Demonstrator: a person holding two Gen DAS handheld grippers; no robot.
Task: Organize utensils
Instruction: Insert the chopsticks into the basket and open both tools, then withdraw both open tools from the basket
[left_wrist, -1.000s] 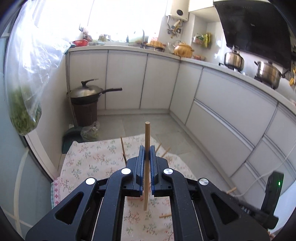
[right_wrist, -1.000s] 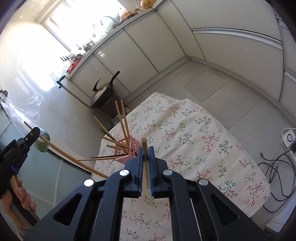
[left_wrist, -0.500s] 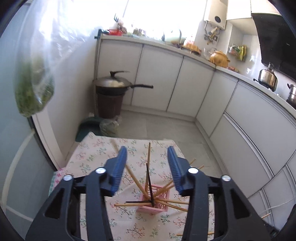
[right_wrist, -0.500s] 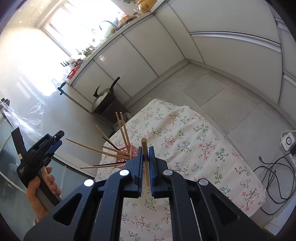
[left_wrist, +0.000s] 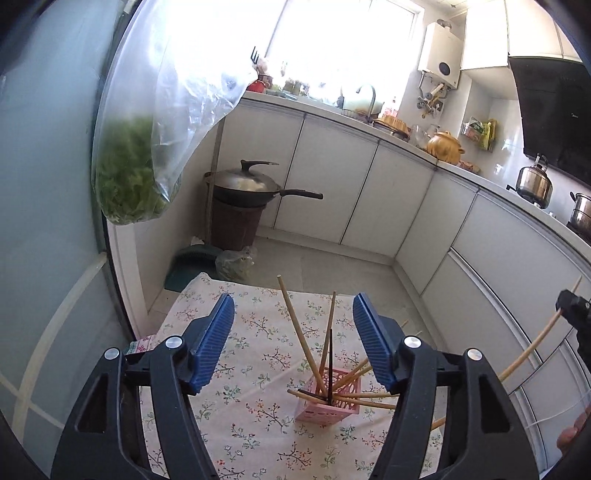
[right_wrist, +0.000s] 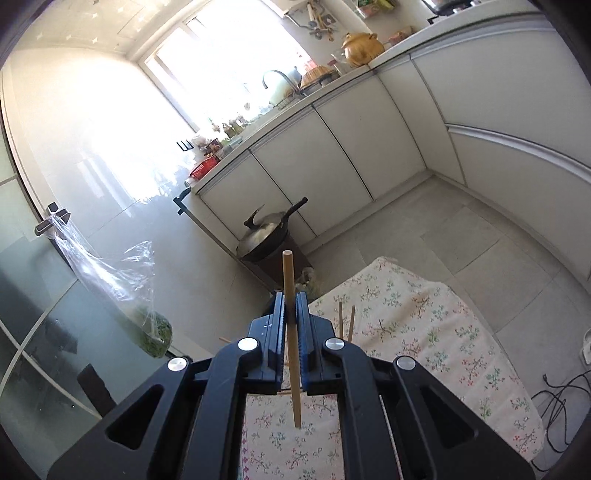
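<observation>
A pink lattice utensil holder (left_wrist: 330, 400) stands on the floral tablecloth (left_wrist: 255, 350) with several wooden chopsticks (left_wrist: 295, 325) and one dark chopstick leaning in it. My left gripper (left_wrist: 293, 325) is open and empty, above and just behind the holder. My right gripper (right_wrist: 291, 314) is shut on a wooden chopstick (right_wrist: 290, 295), held upright above the table. The right gripper also shows at the right edge of the left wrist view (left_wrist: 572, 306), its chopstick (left_wrist: 532, 350) slanting toward the holder. Two chopstick tips (right_wrist: 345, 321) stick up past the right gripper.
A wok (left_wrist: 243, 184) sits on a brown bin by the white cabinets. A plastic bag of greens (left_wrist: 129, 166) hangs at the left beside a glass door. A cable and power strip (right_wrist: 561, 398) lie on the floor to the right of the table.
My left gripper let its chopstick drop into the holder, opened wide and pulled back. My right gripper tilted up and moved over the holder, still holding its chopstick.
</observation>
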